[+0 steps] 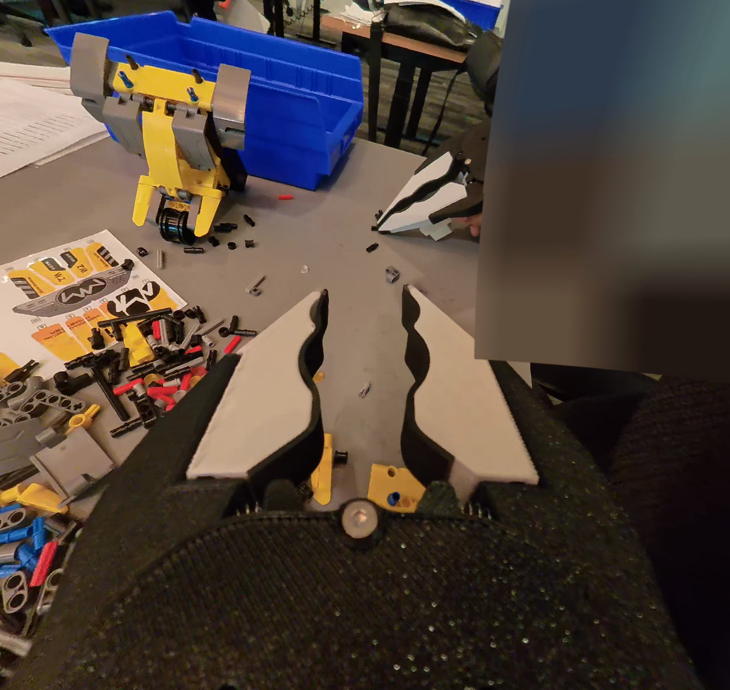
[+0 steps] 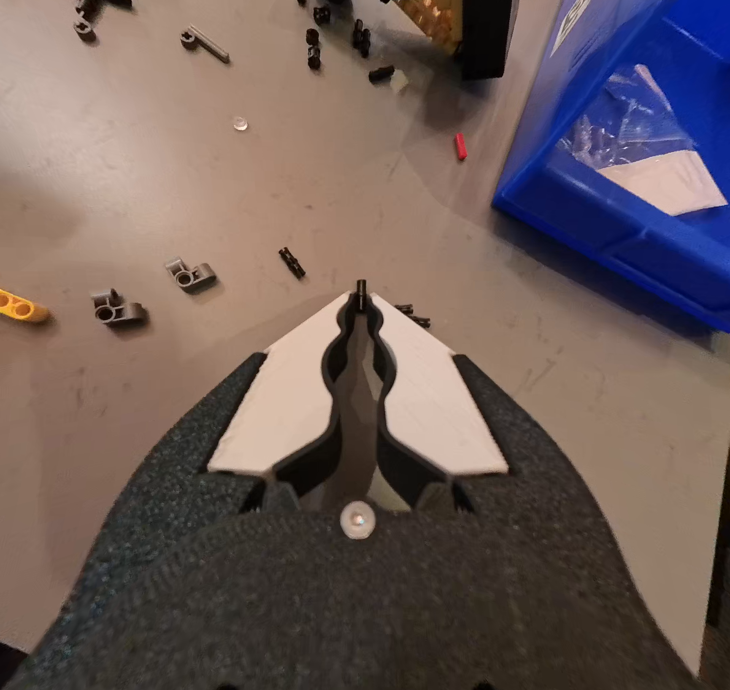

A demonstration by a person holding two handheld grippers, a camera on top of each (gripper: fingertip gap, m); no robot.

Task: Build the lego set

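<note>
Black pin (image 2: 361,294) upright at hand-held gripper (image 2: 360,304) tip

The left gripper (image 1: 365,292) hovers above the grey table with its two white fingers (image 1: 276,375) spread wide apart, nothing between them; its black textured body fills the lower part of its own view. It points forward and slightly downward across the table.

The right gripper (image 2: 360,296) has its fingers (image 2: 300,387) drawn nearly together, their tips pinching a small black pin (image 2: 360,294) that stands upright between them. In the left wrist view this right gripper (image 1: 379,229) is seen tilted steeply, its tips down at the table surface near the table's right edge.
</note>
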